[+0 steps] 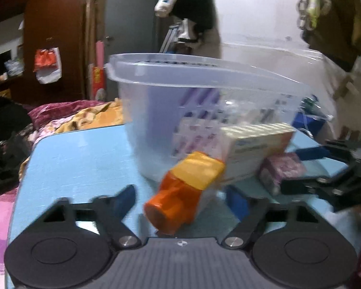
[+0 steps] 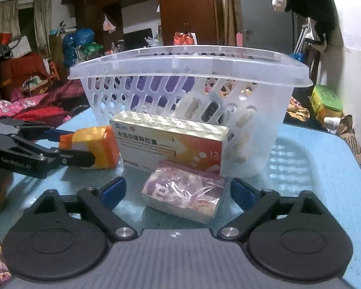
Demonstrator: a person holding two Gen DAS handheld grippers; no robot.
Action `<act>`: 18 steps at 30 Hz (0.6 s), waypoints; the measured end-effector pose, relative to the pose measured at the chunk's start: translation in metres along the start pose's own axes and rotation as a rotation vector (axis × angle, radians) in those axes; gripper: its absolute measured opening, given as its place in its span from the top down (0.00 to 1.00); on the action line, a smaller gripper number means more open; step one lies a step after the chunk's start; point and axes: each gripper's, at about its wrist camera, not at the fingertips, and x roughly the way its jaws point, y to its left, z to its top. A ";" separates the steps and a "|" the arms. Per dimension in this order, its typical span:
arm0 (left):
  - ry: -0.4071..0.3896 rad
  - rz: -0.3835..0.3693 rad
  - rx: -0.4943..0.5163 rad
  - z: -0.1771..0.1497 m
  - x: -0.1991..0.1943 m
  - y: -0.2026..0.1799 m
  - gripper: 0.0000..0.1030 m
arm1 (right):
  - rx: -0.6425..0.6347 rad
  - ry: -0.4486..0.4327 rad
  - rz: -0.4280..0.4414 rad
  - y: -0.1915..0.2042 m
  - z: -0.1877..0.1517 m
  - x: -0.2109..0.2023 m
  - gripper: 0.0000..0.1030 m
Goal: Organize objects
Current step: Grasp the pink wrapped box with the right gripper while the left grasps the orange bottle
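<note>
Both tools wide open, nothing held. Left tool (image 1: 180, 200) w/ orange-yellow bottle (image 1: 183, 192) btwn fingers; right tool (image 2: 178, 190) straddling purple packet (image 2: 185, 190), beside basket (image 2: 187, 60) on table (image 2: 312, 156). Risk: bottle lying tilted, could roll out when squeezed; packet wrap slippery.

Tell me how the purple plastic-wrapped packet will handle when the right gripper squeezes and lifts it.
The purple packet lies flat on the blue table between the right gripper's open fingers. Its glossy, wrinkled film looks slippery, so it may slide. It seems small and probably light. Flat-sided, it shouldn't roll, though the wrap may give under pressure.
</note>
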 end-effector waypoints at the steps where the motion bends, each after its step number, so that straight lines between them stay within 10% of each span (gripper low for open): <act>1: 0.001 0.019 0.011 -0.001 -0.003 -0.004 0.40 | 0.000 0.005 -0.004 0.000 0.000 0.001 0.11; 18: 0.019 0.017 0.037 -0.005 -0.001 -0.025 0.47 | 0.004 0.025 -0.022 -0.002 -0.009 0.001 0.26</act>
